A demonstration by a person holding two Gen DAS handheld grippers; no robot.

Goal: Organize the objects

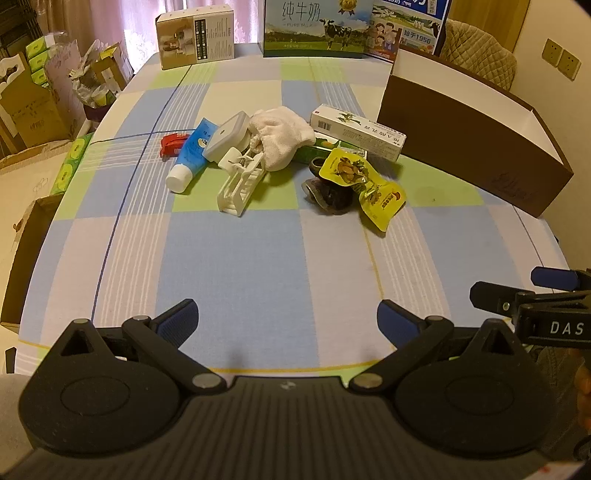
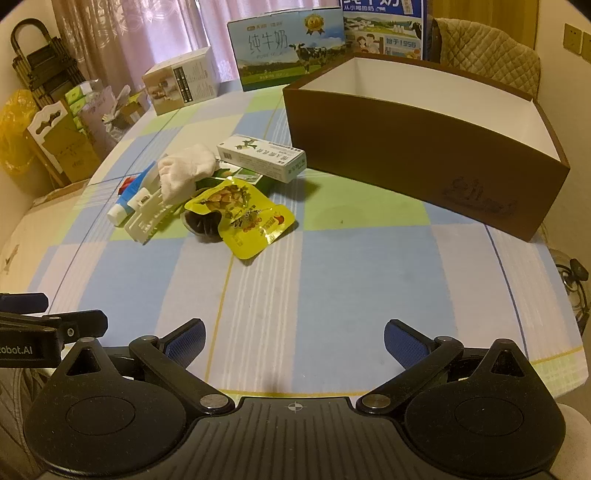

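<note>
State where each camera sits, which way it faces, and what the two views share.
Left wrist: sits on the left gripper, facing across the table at the clutter pile; right gripper shows at the right edge.
Right wrist: sits on the right gripper, facing the brown box; left gripper shows at the left edge.
Shared: yellow snack packet, brown box.

I see warm, dim yellowish indoor light in both views. The fisheye bends the table edges and blacks out the frame corners. Soft shadows fall beside the brown box. The curtain glows faintly pink. Focus is fair, with slight grain.
</note>
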